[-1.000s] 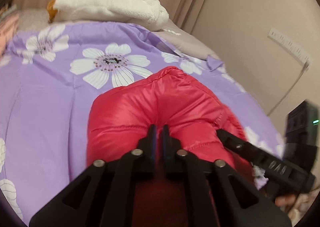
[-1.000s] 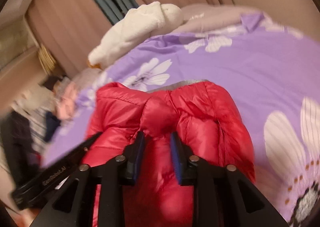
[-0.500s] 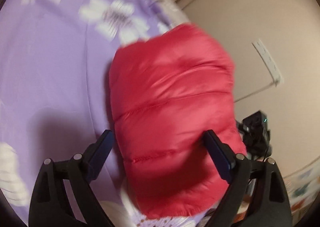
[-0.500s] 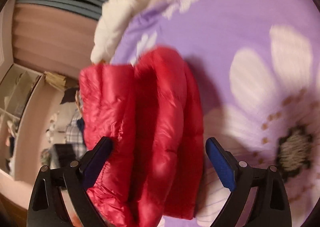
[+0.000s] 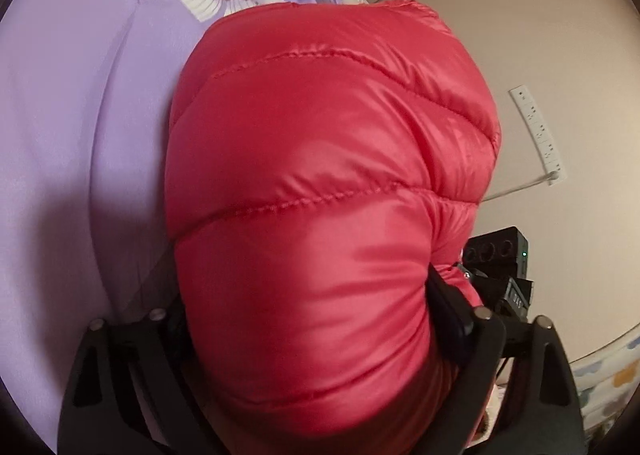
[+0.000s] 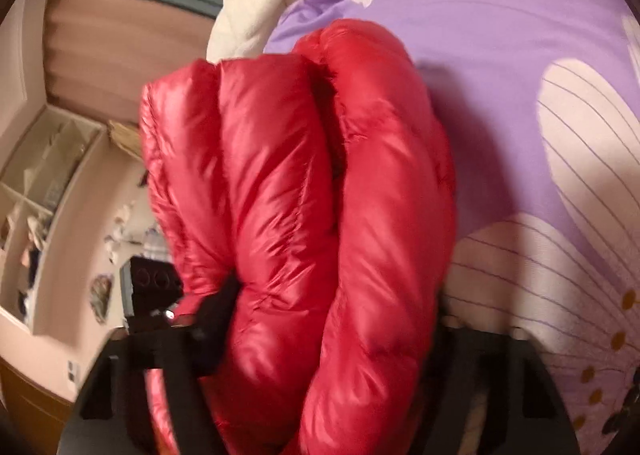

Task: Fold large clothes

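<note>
Red, glossy, quilted nylon fills both wrist views: the folded down jacket (image 5: pixel 320 195) bulges between the fingers of each gripper. A second ago both pinched a thin edge of it and held it off the bed; half a second ago the fingers stood wide with the bundle dropped between them. Now the left gripper (image 5: pixel 308 331) has just been closing a little and its fingers (image 5: pixel 452 319) press into the puffy sides. The right gripper (image 6: pixel 320 319) has closed much further and clamps the stacked layers (its far finger is hidden behind the fabric). I read this as squeezing the thick fold flat or regripping it for another fold, with most of the folding done. The jacket lies on the purple flowered bedspread (image 5: pixel 80 115), and beyond it a white fluffy blanket (image 6: pixel 260 15) is bunched at the head of the bed.
</note>
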